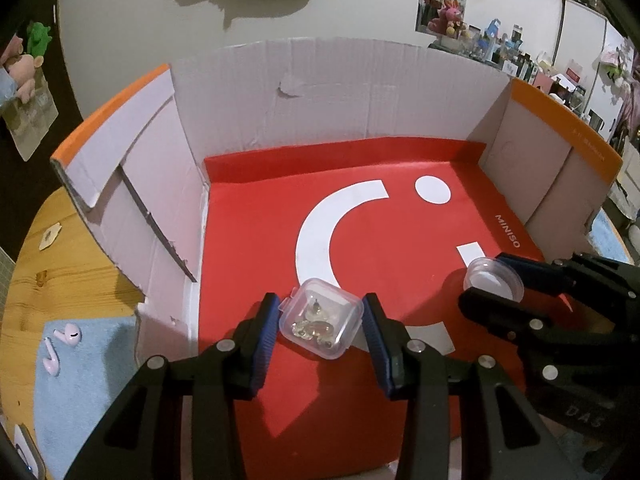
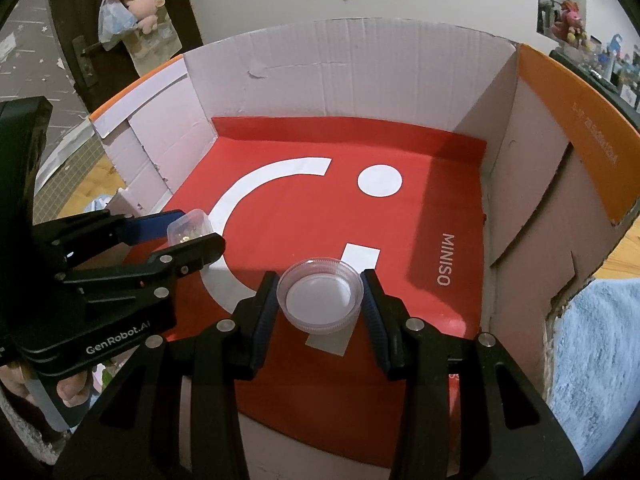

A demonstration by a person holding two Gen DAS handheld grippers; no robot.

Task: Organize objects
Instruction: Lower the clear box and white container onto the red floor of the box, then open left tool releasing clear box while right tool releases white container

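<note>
Right now the left gripper (image 1: 322, 320) has its blue-padded fingers (image 1: 266, 332) pressed against opposite walls of a small clear square box (image 1: 321, 317), which holds a few glassy trinkets, too small to name. The right gripper (image 2: 320, 300) is clamped the same way on a shallow round clear dish (image 2: 320, 299) with a white bottom. Both are held just over the red liner (image 2: 304, 208) near the six o'clock edge of the cardboard box (image 2: 344, 60); whether either touches the liner I cannot tell.

I'd judge both pieces light, stiff and slick thin plastic, so too hard a squeeze might crack them or pop them out sideways. The square box is best taken on its flat side walls, as now, and kept level so its loose contents stay still. The dish offers only a curved rim, best gripped straight across its widest part.

Outside, at nine o'clock in the left view, pink earbuds (image 1: 64, 346) lie on a blue cloth (image 1: 92, 396) over the wooden worktop (image 1: 68, 268).
</note>
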